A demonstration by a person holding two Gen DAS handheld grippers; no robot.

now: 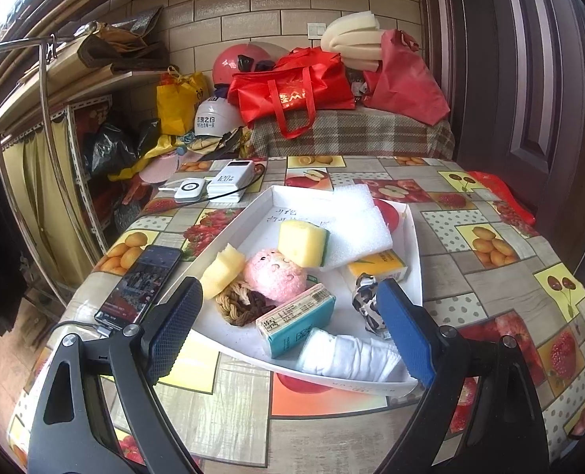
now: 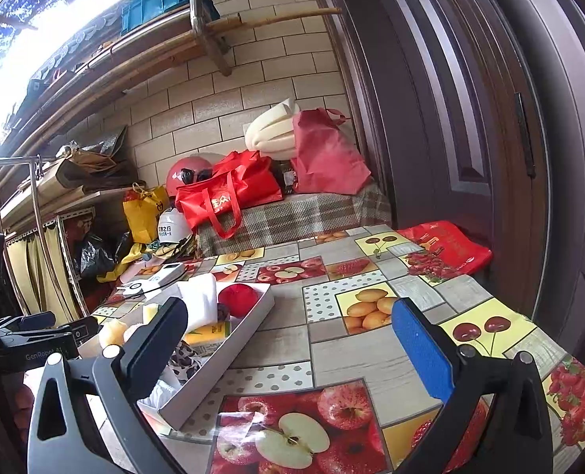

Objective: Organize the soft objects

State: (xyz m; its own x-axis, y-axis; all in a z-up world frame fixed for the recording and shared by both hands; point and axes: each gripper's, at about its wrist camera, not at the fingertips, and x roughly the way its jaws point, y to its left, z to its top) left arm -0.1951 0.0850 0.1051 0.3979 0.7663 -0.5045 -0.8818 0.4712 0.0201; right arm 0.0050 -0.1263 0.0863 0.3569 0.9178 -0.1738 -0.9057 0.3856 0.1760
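Observation:
A white tray (image 1: 414,237) on the fruit-print table holds soft things: a yellow-green sponge (image 1: 302,243), a pink plush (image 1: 274,274), a pale foam piece (image 1: 223,270), white foam sheet (image 1: 357,221), braided rope (image 1: 235,300), a teal tissue pack (image 1: 296,318), a yellow pack (image 1: 377,266), a patterned scrunchie (image 1: 365,300) and folded white cloth (image 1: 351,355). My left gripper (image 1: 288,328) is open just above the tray's near end. My right gripper (image 2: 292,343) is open and empty over the bare table, right of the tray (image 2: 229,347). A red round object (image 2: 237,298) lies in the tray's far end.
A phone (image 1: 140,286) lies left of the tray. Two power banks (image 1: 213,185) sit at the table's far left. A red bag (image 2: 446,247) lies at the table's far right edge. Bags, helmets and foam pile on the plaid-covered bench (image 1: 351,130) behind. A door stands to the right.

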